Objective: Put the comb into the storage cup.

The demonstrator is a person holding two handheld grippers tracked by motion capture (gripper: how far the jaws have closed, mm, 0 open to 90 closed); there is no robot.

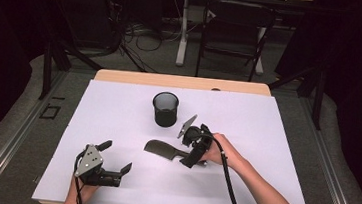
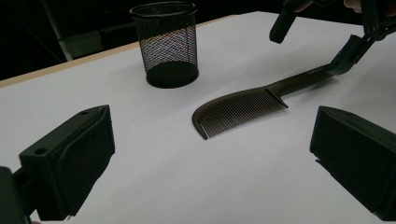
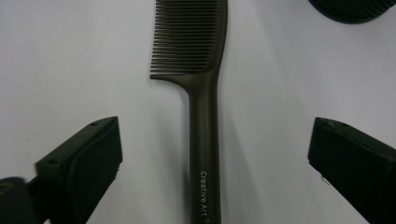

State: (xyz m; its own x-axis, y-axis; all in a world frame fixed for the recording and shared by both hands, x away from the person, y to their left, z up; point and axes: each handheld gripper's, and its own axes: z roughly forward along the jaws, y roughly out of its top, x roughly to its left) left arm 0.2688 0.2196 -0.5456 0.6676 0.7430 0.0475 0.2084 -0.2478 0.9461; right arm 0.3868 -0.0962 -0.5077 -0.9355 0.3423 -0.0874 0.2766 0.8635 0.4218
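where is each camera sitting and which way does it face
High view: above the person's side, looking forward and down on the table; both forearms, left tongs and right tongs show.
Left gripper view: rides the left tongs, facing the comb and mesh cup; own open jaws show.
Right gripper view: looks down the comb handle between its open jaws.
All share the comb.

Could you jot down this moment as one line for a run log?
right gripper: jaws open astride comb handle, not gripping | left gripper: open, idle | comb flat on table, near mesh cup
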